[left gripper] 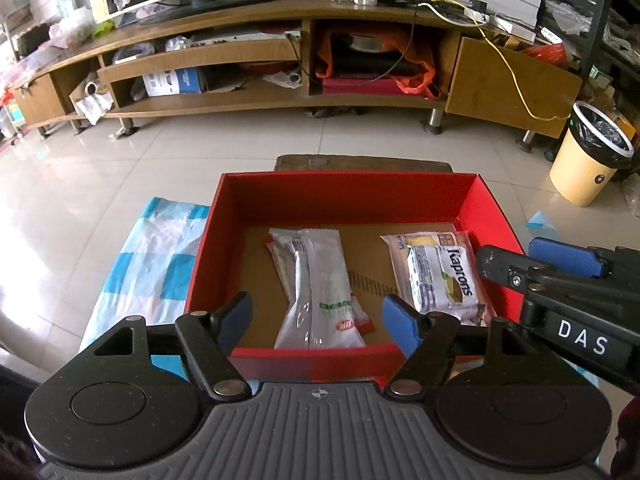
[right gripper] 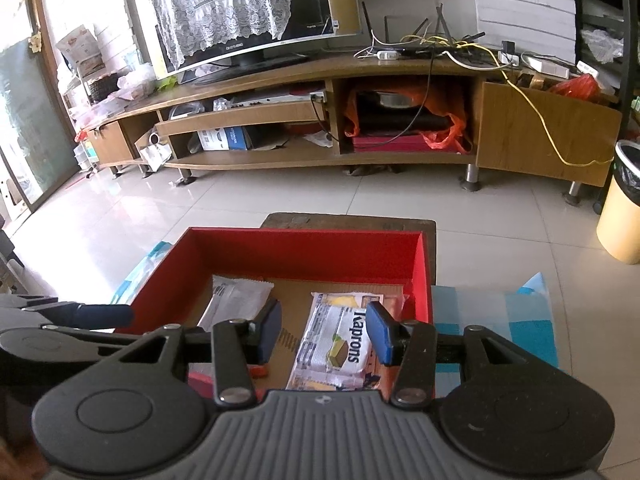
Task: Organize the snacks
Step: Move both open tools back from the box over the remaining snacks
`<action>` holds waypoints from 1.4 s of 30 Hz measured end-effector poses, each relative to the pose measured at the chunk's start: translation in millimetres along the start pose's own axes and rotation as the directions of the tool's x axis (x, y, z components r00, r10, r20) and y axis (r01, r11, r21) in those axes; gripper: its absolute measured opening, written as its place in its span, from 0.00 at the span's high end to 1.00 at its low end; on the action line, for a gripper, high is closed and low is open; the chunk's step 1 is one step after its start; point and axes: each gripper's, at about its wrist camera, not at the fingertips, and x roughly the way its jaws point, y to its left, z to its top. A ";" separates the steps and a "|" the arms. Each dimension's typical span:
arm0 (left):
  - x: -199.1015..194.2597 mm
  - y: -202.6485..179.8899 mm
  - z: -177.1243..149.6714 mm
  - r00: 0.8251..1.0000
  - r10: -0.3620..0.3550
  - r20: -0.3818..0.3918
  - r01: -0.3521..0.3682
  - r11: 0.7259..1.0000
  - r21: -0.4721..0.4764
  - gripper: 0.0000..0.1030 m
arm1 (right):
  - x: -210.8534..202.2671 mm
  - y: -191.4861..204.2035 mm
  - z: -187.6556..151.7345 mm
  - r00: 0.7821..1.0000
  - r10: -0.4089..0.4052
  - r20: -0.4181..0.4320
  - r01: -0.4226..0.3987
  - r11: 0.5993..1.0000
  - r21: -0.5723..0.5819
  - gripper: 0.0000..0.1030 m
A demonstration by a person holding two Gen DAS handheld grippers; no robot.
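Observation:
A red box (left gripper: 472,204) (right gripper: 420,276) with a brown cardboard floor holds the snacks. A long silver-white wrapper (left gripper: 320,292) (right gripper: 236,300) lies in its left half on top of an orange-edged packet. A white "Kaprons" pack (left gripper: 440,276) (right gripper: 336,344) lies in the right half on other packs. My left gripper (left gripper: 318,318) is open and empty above the box's near edge, over the silver wrapper. My right gripper (right gripper: 324,330) is open and empty over the Kaprons pack; it also shows in the left wrist view (left gripper: 560,268) at the right.
The box sits on a blue-and-white checked cloth (left gripper: 148,264) (right gripper: 500,320) over a low wooden stand (left gripper: 360,162). A tiled floor, a long wooden TV cabinet (left gripper: 280,92) and a yellow waste bin (left gripper: 588,156) lie beyond.

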 end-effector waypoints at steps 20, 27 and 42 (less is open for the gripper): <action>-35.5 -0.3 -41.5 0.999 -0.031 -0.011 0.031 0.999 0.039 0.23 | -40.0 10.3 -33.3 0.999 0.027 -0.019 -0.027 1.000 -0.011 0.57; -47.0 3.1 -60.7 0.999 -0.045 -0.025 0.046 0.998 0.041 0.23 | -53.5 16.5 -50.9 0.999 0.038 -0.034 -0.039 0.999 -0.021 0.57; -73.0 6.5 -142.9 0.980 -0.100 -0.172 0.109 0.993 0.045 0.22 | -82.8 45.2 -113.3 0.985 0.089 -0.147 -0.099 0.993 -0.065 0.57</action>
